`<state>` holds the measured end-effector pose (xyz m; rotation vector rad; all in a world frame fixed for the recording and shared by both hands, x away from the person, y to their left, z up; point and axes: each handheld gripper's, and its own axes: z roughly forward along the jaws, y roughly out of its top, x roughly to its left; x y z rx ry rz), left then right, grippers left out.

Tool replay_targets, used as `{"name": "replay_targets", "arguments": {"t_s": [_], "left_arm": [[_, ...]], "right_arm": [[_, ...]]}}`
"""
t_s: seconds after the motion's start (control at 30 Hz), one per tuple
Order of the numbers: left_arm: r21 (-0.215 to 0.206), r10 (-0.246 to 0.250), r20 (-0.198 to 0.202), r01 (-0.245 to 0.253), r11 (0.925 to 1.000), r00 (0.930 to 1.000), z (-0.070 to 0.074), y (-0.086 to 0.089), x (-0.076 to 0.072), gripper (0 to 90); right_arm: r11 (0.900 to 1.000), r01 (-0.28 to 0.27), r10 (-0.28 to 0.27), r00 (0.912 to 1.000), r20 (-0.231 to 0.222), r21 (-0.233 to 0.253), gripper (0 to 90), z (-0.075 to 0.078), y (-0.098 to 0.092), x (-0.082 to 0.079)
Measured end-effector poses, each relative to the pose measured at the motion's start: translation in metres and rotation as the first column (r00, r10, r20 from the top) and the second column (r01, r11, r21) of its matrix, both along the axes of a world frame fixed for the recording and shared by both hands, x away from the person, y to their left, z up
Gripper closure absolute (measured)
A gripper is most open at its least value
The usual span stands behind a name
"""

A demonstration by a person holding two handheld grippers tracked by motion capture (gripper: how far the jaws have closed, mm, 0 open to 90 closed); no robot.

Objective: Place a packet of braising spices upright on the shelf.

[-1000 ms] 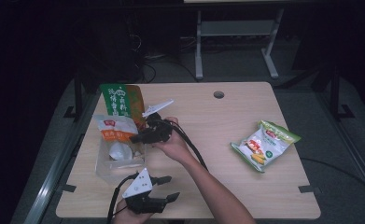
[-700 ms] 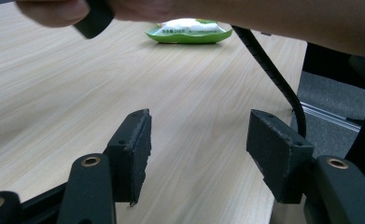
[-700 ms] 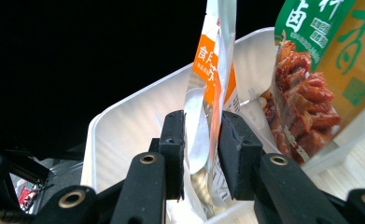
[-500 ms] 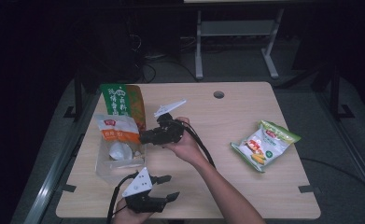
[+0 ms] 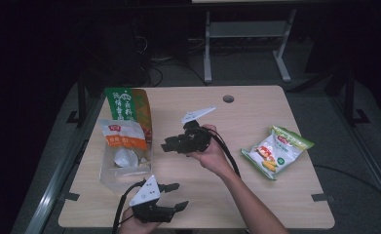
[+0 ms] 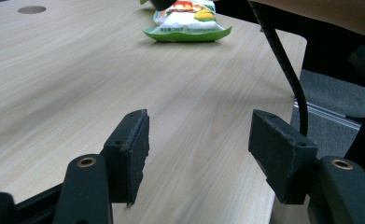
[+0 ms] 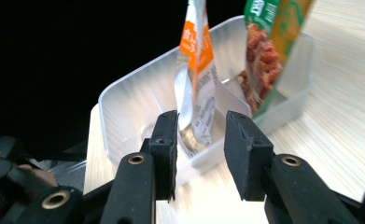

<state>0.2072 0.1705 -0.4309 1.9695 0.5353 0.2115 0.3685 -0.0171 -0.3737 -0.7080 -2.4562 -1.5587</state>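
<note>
A clear plastic bin (image 5: pixel 111 174) sits at the table's left. In it stand a green and orange bag (image 5: pixel 127 108) and an orange and white pouch (image 5: pixel 121 136). My right gripper (image 5: pixel 167 145) hovers mid-table, a short way right of the bin, jaws pointing at it. In the right gripper view, the gripper (image 7: pixel 200 140) is open and holds nothing; beyond it are the bin (image 7: pixel 129 100), the pouch (image 7: pixel 196 79) edge-on and the bag (image 7: pixel 264 51). My left gripper (image 5: pixel 179 195) rests open near the front edge. In the left gripper view, the gripper (image 6: pixel 199 140) has bare table between its pads.
A green and white snack bag (image 5: pixel 276 151) lies flat at the right side of the table and shows far off as the snack bag (image 6: pixel 189 18). A cable hole (image 5: pixel 228 98) is near the back edge. The right gripper's cable (image 6: pixel 283 60) crosses the front right.
My right gripper has drawn back from the bin's edge, moving right toward the middle of the table, still open. The left gripper has stayed put.
</note>
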Motion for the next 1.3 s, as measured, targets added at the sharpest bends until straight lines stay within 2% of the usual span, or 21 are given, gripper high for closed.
{"name": "replay_targets", "arguments": {"t_s": [0.13, 0.4, 0.5, 0.7, 0.8, 0.97, 1.07, 1.2, 1.3], "left_arm": [[-0.006, 0.001, -0.004, -0.001, 1.0000, 1.0000, 0.000, -0.001, 0.000, 37.8], [0.011, -0.010, 0.005, 0.010, 0.9999, 0.9999, 0.000, 0.000, 0.000, 37.2], [0.001, -0.008, 0.002, 0.008, 1.0000, 1.0000, 0.000, -0.001, 0.000, 36.8], [0.006, -0.011, 0.008, 0.011, 0.9999, 0.9999, 0.000, -0.001, 0.000, 36.4], [-0.002, -0.009, 0.008, 0.009, 1.0000, 0.9999, 0.000, -0.002, -0.001, 36.4], [0.001, -0.008, 0.002, 0.008, 1.0000, 1.0000, 0.000, -0.002, 0.000, 36.4], [0.006, -0.011, 0.000, 0.011, 0.9999, 0.9999, 0.000, -0.003, 0.000, 36.5], [0.010, -0.013, -0.003, 0.013, 0.9999, 0.9999, -0.002, -0.004, 0.000, 36.5], [0.013, -0.017, -0.010, 0.018, 0.9998, 0.9998, -0.003, -0.007, 0.000, 36.5]], "right_arm": [[0.999, 0.032, -0.032, 0.9995, -0.003, -0.003, 62.9, -0.002, -0.018, -0.002], [0.997, 0.074, -0.074, 0.9972, -0.007, -0.010, 60.7, -0.006, -0.053, -0.009], [0.995, 0.095, -0.095, 0.9955, -0.008, -0.013, 59.1, -0.006, -0.066, -0.011], [0.989, 0.143, -0.144, 0.9895, -0.015, -0.025, 55.4, -0.010, -0.096, -0.018], [0.983, 0.176, -0.177, 0.9841, -0.016, -0.054, 54.4, -0.015, -0.114, -0.023], [0.966, 0.247, -0.249, 0.9682, -0.020, -0.081, 53.8, -0.022, -0.148, -0.030], [0.950, 0.295, -0.299, 0.9537, -0.029, -0.099, 53.3, -0.027, -0.169, -0.036], [0.924, 0.359, -0.365, 0.9307, -0.021, -0.131, 52.8, -0.033, -0.198, -0.045], [0.897, 0.416, -0.423, 0.9061, -0.013, -0.149, 51.0, -0.036, -0.217, -0.048]]}}
